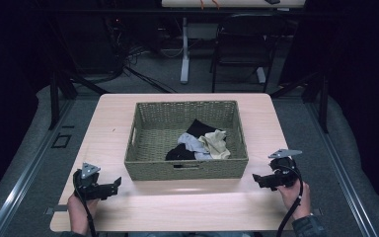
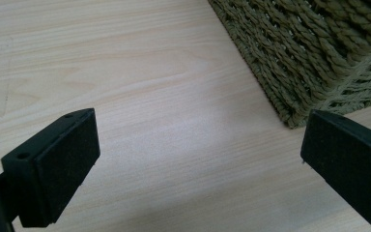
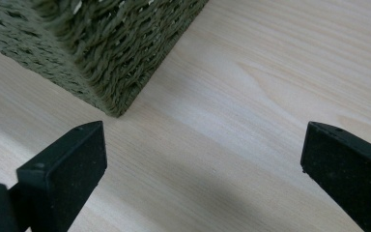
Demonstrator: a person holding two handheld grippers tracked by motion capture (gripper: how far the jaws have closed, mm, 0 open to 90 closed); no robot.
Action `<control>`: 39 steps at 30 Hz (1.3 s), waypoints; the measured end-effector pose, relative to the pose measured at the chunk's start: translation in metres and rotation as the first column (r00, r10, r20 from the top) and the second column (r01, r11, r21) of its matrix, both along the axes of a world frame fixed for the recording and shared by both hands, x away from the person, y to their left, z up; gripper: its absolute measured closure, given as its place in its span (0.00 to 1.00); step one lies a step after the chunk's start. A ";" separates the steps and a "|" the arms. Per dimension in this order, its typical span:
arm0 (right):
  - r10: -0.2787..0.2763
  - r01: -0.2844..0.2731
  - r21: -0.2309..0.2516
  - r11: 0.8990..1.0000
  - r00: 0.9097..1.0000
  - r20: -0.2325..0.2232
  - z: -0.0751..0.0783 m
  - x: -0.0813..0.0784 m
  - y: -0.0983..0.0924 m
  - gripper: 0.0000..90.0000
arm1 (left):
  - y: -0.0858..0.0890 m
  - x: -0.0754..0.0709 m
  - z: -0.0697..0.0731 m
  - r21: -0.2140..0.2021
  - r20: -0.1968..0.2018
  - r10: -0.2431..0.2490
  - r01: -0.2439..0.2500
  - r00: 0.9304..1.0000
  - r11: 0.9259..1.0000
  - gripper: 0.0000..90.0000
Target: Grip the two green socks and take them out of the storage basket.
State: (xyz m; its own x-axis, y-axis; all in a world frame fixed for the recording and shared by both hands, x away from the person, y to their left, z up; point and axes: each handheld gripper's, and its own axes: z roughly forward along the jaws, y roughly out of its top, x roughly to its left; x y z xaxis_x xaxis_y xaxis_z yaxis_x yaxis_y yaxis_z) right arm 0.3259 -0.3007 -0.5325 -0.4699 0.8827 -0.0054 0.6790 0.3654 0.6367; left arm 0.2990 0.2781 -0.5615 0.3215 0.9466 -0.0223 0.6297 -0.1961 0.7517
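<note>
A green woven basket (image 1: 153,168) stands in the middle of the light wooden table (image 1: 177,207). Inside it lie black, grey and beige socks (image 1: 201,144), bunched toward the near right. My left gripper (image 1: 116,185) rests on the table near the basket's front left corner (image 2: 294,118), jaws wide apart with bare wood between them. At the front right, my right gripper (image 1: 256,178) sits the same way, open and holding nothing, with the basket's corner (image 3: 116,108) just ahead of it.
Past the table's far edge are a dark chair (image 1: 242,44), a white desk leg (image 1: 184,49) and tangled cables (image 1: 123,54) on the grey floor. Metal rails (image 1: 19,173) run along both sides of the table.
</note>
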 end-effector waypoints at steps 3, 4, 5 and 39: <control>0.006 -0.006 -0.017 1.000 1.000 0.000 0.002 -0.002 0.002 0.02 | -0.001 -0.001 0.001 0.007 0.008 -0.005 0.005 1.000 1.000 0.00; 0.008 -0.008 -0.016 1.000 1.000 -0.004 0.002 -0.002 0.002 0.02 | -0.001 -0.001 0.001 0.006 0.010 -0.006 0.006 1.000 1.000 0.00; 0.006 -0.006 -0.018 1.000 1.000 -0.006 0.003 -0.002 0.002 0.02 | -0.001 -0.001 0.001 0.004 0.010 -0.008 0.008 1.000 1.000 0.00; 0.057 -0.056 0.018 0.998 0.995 -0.084 0.068 0.012 -0.006 0.00 | -0.002 0.000 -0.002 -0.020 0.005 -0.049 0.049 0.999 0.999 0.00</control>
